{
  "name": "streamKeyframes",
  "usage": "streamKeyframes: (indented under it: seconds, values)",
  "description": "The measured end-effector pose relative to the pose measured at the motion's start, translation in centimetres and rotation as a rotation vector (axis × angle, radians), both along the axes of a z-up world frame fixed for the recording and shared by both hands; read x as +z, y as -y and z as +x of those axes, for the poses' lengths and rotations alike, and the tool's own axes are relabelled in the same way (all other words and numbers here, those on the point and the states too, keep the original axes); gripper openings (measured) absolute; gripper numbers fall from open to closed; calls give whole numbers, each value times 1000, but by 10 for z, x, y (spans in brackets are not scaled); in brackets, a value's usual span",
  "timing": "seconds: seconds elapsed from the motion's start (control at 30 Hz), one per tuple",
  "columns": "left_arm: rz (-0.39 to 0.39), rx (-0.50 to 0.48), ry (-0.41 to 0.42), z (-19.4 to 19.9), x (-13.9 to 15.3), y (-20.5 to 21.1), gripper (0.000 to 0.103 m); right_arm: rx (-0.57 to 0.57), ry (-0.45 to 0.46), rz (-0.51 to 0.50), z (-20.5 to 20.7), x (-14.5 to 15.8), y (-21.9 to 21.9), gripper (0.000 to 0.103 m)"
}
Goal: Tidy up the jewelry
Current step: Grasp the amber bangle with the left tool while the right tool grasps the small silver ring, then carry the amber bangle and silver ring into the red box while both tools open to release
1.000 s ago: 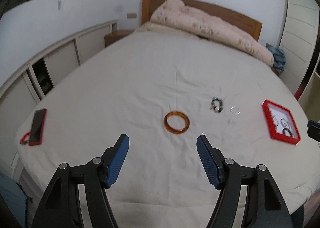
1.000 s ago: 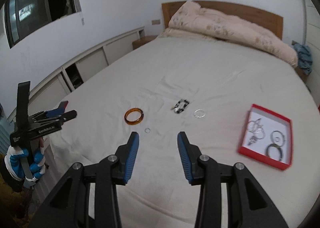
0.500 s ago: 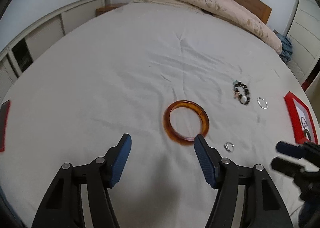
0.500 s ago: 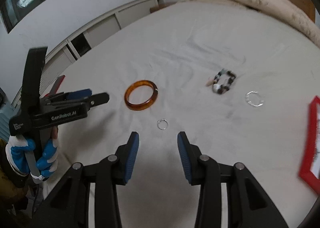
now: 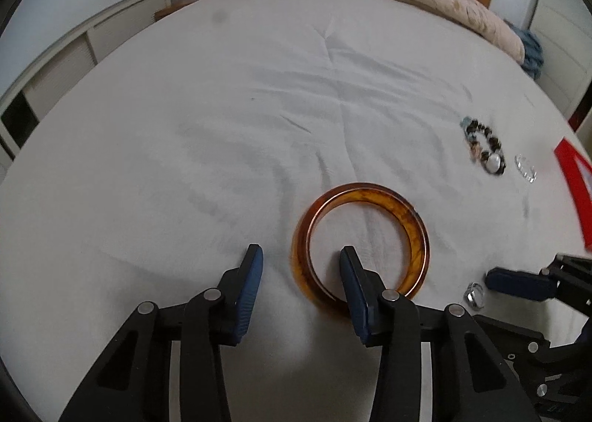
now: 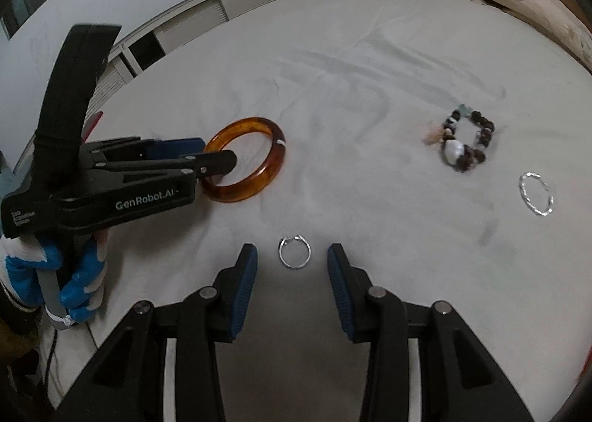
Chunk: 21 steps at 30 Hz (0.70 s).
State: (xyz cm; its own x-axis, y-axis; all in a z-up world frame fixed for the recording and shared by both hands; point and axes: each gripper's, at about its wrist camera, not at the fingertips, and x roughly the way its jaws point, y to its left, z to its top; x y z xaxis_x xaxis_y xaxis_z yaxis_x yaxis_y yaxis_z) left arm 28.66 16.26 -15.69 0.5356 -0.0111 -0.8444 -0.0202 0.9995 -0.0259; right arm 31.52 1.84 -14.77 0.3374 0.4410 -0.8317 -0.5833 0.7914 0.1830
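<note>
The bed (image 5: 259, 96) fills both views, its pale sheet carrying loose jewelry. The red box (image 5: 571, 177) shows only as a corner at three o'clock in the left view. The amber bangle (image 5: 360, 244) lies flat at the centre, and the left gripper (image 5: 299, 275) stands apart, one finger inside the hoop, the other outside at nine o'clock, straddling its rim. The bead bracelet (image 6: 464, 142) and thin silver hoop (image 6: 536, 192) wait at two o'clock. The small ring (image 6: 295, 251) lies between the parted fingers of the right gripper (image 6: 292, 272). Both pickups seem to be under way; next, each should close gently, the ring needing a low, precise pinch.
</note>
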Motion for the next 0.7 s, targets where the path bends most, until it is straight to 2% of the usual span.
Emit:
streamKeyframes:
  seconds: [0.13, 0.27, 0.37, 0.43, 0.47, 0.7]
  values:
    - [26, -15, -7, 3, 0, 4, 41, 21, 39, -37, -2, -6, -9, 32]
    - [37, -19, -7, 6, 0, 5, 38, 30, 57, -51, -4, -8, -11, 18]
    - [42, -26, -5, 7, 1, 8, 28, 31, 56, -44, -7, -8, -10, 17]
    - [43, -31, -4, 8, 5, 10, 15, 23, 47, -33, -8, -4, -6, 17]
    - [44, -29, -3, 7, 6, 11, 12, 20, 45, -30, -10, -4, -5, 17]
    - [20, -8, 3, -7, 18, 16, 9, 4, 55, 0, -27, 18, 14, 17]
